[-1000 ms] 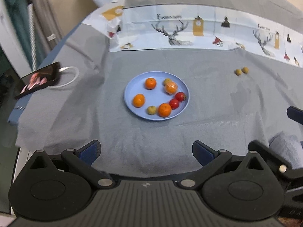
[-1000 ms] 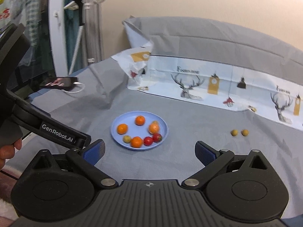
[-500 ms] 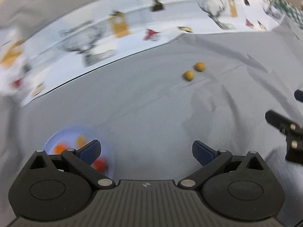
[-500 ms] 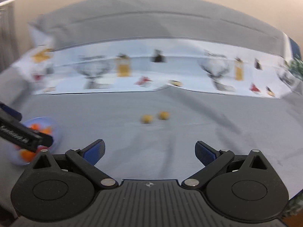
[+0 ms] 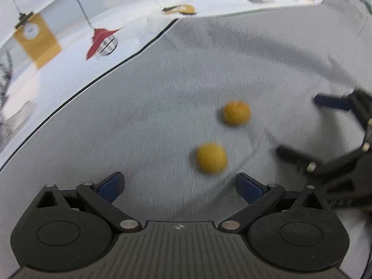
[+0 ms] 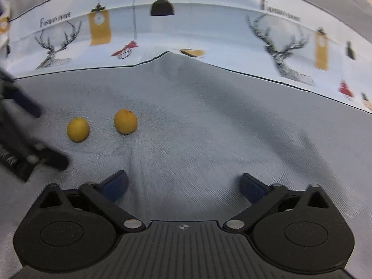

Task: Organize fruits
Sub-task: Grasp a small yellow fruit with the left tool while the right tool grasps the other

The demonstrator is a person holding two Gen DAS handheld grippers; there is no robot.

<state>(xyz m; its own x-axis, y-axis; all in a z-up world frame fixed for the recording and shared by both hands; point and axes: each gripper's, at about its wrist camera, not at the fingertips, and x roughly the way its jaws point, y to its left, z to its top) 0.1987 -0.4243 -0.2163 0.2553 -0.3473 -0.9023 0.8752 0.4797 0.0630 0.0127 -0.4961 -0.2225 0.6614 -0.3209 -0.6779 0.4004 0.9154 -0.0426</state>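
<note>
Both tongs are spread wide and hold nothing: the left tongs (image 5: 179, 183) hang low in their frame just short of the nearer yellow fruit (image 5: 211, 157), with the second yellow fruit (image 5: 236, 112) beyond it on the grey cloth (image 5: 162, 116). The right tongs (image 6: 183, 183) aim wide of both, which sit at centre left of that view. This looks like the approach to a pick; next, the left tongs should straddle the nearer fruit and close gently so it does not roll.

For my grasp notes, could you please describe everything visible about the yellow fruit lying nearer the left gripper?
The nearer yellow fruit is small, round and yellow-orange, with a matte skin that looks smooth, though blur hides detail. It lies loose on the grey cloth, apart from the second yellow fruit, just ahead of the open left gripper. Nothing but the cloth touches it.
</note>
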